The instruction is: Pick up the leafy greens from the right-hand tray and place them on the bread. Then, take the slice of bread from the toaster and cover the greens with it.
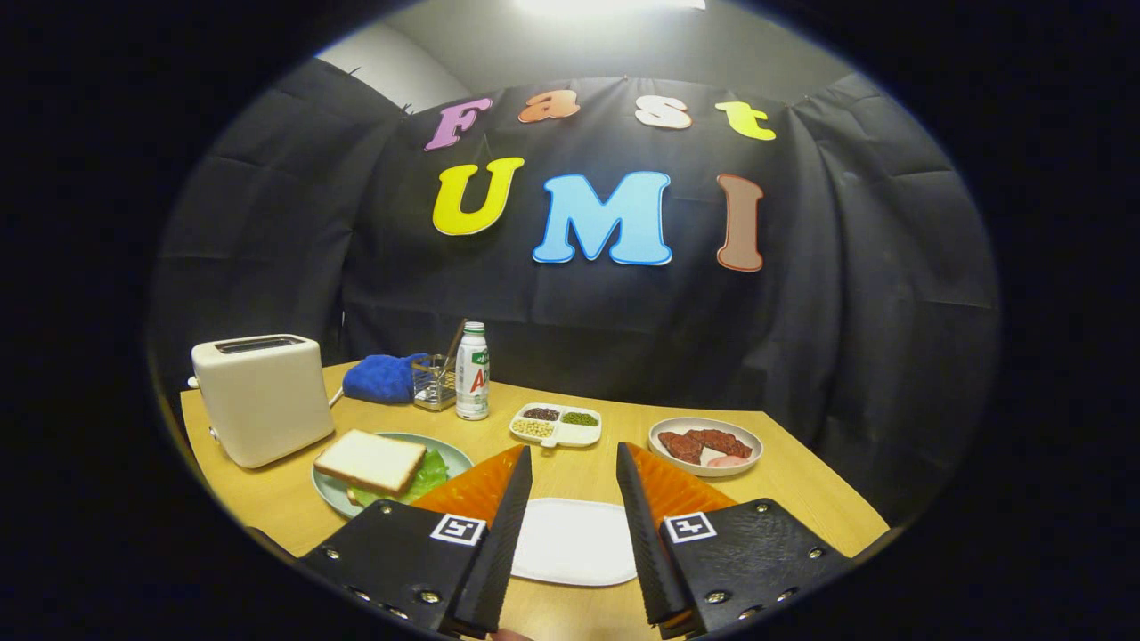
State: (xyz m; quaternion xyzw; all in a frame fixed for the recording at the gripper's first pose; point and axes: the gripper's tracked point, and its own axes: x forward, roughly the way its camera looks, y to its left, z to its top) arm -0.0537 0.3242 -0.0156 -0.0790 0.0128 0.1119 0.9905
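Observation:
A slice of bread (pixel 370 461) lies on top of leafy greens (pixel 426 474) on a pale green plate (pixel 459 456), just ahead of my left finger. The cream toaster (pixel 261 397) stands behind that plate, and no bread sticks out of its slot. Between and below my fingers rests a white rectangular tray (pixel 574 539) with nothing on it. My gripper (pixel 574 467) hovers above the table, open, with nothing between its orange and black fingers (pixel 509 507).
A blue cloth (pixel 383 377), a small clear holder (pixel 434 381) and a white bottle (pixel 472 371) stand at the back of the wooden table (pixel 802 485). A divided dish of beans (pixel 556 425) and a plate of meat (pixel 705 444) sit beyond my fingers.

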